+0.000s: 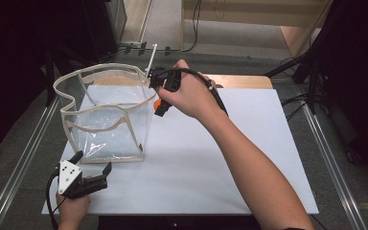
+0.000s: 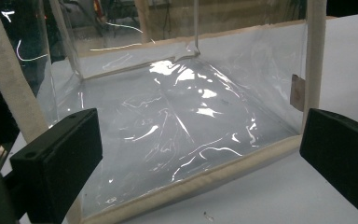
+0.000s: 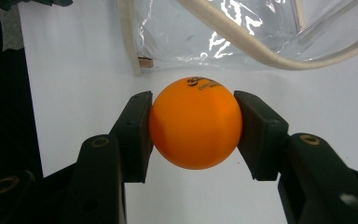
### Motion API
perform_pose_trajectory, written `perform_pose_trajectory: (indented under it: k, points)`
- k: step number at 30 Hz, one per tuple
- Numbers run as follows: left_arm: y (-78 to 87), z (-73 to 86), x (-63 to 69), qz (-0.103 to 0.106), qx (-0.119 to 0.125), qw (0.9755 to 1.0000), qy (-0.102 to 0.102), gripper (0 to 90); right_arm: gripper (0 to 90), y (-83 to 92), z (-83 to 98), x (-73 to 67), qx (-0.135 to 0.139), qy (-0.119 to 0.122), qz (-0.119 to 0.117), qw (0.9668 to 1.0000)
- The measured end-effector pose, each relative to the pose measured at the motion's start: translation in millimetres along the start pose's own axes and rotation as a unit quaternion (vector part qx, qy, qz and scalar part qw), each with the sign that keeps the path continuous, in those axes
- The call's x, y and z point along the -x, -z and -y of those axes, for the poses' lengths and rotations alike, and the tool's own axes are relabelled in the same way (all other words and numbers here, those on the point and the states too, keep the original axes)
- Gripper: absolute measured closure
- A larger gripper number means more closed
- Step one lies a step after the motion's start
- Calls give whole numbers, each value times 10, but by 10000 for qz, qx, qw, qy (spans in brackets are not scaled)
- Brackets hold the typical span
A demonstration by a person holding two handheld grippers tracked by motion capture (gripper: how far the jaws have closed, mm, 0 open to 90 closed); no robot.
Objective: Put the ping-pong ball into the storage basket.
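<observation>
A clear plastic bag (image 1: pixel 106 115) with beige fabric trim stands open on the white tabletop (image 1: pixel 220 158), at its left rear. Just off the bag's far right corner, my right gripper (image 1: pixel 160 104) is shut on an orange ping-pong ball (image 1: pixel 157 102), held a little above the table. In the right gripper view the ball (image 3: pixel 195 126) sits squeezed between both pads of that gripper (image 3: pixel 194 100), with the bag's rim (image 3: pixel 242 44) just beyond. My left gripper (image 1: pixel 94 162) rests at the bag's near left corner, jaws wide apart. In its own view the left gripper (image 2: pixel 196 135) faces the bag's side wall (image 2: pixel 191 102).
Metal rails (image 1: pixel 21 158) run along both sides of the table. A thin white rod (image 1: pixel 151 55) stands behind the bag. Cables (image 1: pixel 292 103) trail off the right edge, and a wooden board (image 1: pixel 242 81) lies at the back.
</observation>
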State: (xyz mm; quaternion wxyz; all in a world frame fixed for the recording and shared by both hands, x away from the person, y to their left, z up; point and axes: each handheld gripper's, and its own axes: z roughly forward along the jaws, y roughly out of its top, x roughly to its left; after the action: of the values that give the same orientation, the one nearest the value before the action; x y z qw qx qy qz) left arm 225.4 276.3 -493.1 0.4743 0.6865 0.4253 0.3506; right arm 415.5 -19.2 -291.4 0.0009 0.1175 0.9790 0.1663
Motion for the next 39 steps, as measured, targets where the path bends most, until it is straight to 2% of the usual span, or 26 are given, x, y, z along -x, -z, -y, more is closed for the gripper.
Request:
perform_pose_trajectory:
  k: [29,39]
  points:
    - [0,0,-3,11,0,10000,-13,0,478,216,-214,127,57,26,55,10000]
    - [0,0,-6,13,4,10000,-8,0,478,236,-305,152,-38,25,73,10000]
